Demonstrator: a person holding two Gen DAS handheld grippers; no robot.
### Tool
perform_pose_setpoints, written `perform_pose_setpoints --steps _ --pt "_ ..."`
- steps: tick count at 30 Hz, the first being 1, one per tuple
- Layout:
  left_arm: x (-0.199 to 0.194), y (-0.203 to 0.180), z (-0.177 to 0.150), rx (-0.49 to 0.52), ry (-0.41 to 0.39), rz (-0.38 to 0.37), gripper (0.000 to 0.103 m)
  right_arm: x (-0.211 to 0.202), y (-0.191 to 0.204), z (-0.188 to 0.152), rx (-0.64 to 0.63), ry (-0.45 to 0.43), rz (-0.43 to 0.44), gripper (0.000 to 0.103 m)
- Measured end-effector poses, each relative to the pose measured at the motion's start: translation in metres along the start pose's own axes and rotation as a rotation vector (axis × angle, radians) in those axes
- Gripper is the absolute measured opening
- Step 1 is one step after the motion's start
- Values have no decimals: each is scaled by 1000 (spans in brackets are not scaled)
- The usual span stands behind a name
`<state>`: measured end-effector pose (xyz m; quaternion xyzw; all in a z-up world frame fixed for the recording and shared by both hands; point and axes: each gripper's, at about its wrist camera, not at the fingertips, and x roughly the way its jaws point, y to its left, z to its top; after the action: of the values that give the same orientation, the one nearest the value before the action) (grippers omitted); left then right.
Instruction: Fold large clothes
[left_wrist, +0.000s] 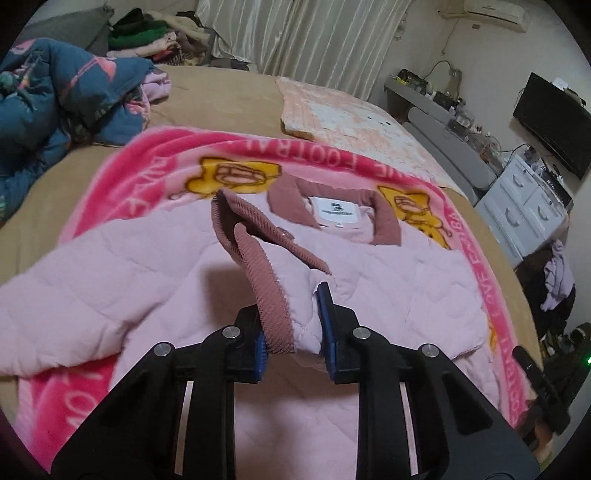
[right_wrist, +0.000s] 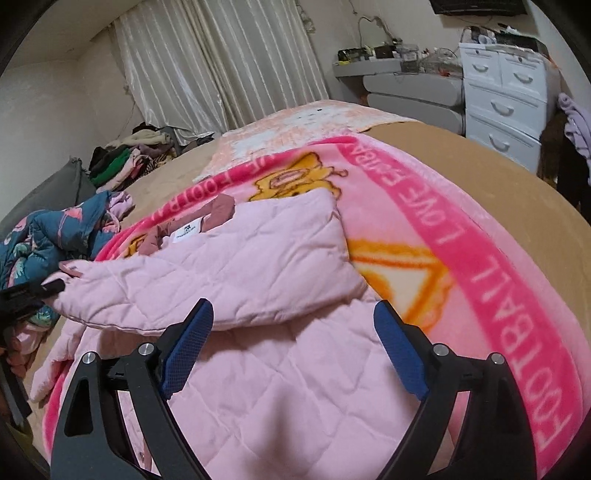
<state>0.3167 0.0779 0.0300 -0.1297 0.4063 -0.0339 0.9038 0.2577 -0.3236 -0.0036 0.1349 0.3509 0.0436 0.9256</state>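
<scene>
Fabric sits between the pads of my left gripper (left_wrist: 295, 325): the ribbed cuff (left_wrist: 267, 291) of a sleeve and a bit of the quilted edge beside it, and the gripper is clamped on them. My right gripper (right_wrist: 295, 350) stands wide apart over the lower body of the pink quilted jacket (right_wrist: 280, 387) and grips nothing; I cannot tell if its tips touch the cloth.

The jacket lies flat on a pink fleece blanket (right_wrist: 480, 258), which covers the tan bed (right_wrist: 461, 155). One sleeve is folded across the chest, and the collar (left_wrist: 386, 218) points away from me.

I think the grip is the weak point. The pads hold mostly the thick cuff, near the tips, so the sleeve can slip out if I pull fast. Also the padded cloth is springy, so the fold can open again when I release it. If my right gripper closes too deep, it may catch the blanket together with the jacket.

Inside the collar there is a white neck label (left_wrist: 334, 212) with a small dark logo and a line of text, too small to read. The blanket border carries white letters: "FOOTBALL" and "LOVE" are readable. Farther away are a blue flowered quilt (left_wrist: 74, 92), a pile of clothes (left_wrist: 147, 33) and white drawers (right_wrist: 506, 96).
</scene>
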Motion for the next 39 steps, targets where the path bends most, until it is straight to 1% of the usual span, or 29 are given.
perform_pose_setpoints --steps 3,6,9,12,14,16,18,20,21,23,25,27,30,33,34,36,37,38,39 --pt "21 17 -15 -16 61 35 15 9 12 3 -17 13 13 88" --pt "40 31 -29 -43 105 60 15 18 30 7 -63 25 36 88" --pt "52 38 -45 -33 129 93 16 31 48 13 -98 52 68 88" --pt "59 42 -53 -30 135 100 16 45 63 18 -133 74 80 88" --pt "60 44 -57 -32 135 98 17 54 69 20 -160 87 70 88" --pt "60 44 -57 -34 132 98 18 69 73 20 -174 129 57 88" --pt "60 45 -58 -26 130 100 19 85 72 16 -182 170 24 89" --pt "60 45 -60 -22 128 101 20 109 65 9 -186 247 -49 89" --pt "61 45 -60 -21 130 99 20 120 59 4 -177 283 -62 89" --pt "59 44 -60 -16 134 96 21 124 57 -3 -173 280 -68 89" --pt "57 43 -60 -6 133 99 21 123 61 -6 -189 273 -97 90" --pt "54 43 -60 -3 136 102 21 118 62 -6 -178 267 -101 90" --pt "49 41 -59 4 131 102 24 104 61 -6 -143 241 -61 91" --pt "40 40 -57 15 126 103 24 89 60 -4 -111 211 -19 95" --pt "37 40 -57 16 123 104 26 84 61 -3 -104 205 -9 96" --pt "30 42 -58 11 125 99 35 78 66 -1 -99 197 3 97" --pt "26 43 -58 5 128 101 43 74 69 -2 -102 191 10 97" --pt "23 44 -58 1 127 102 49 71 72 -2 -107 186 17 97" --pt "18 46 -59 -1 120 103 51 68 76 -2 -114 183 21 97"
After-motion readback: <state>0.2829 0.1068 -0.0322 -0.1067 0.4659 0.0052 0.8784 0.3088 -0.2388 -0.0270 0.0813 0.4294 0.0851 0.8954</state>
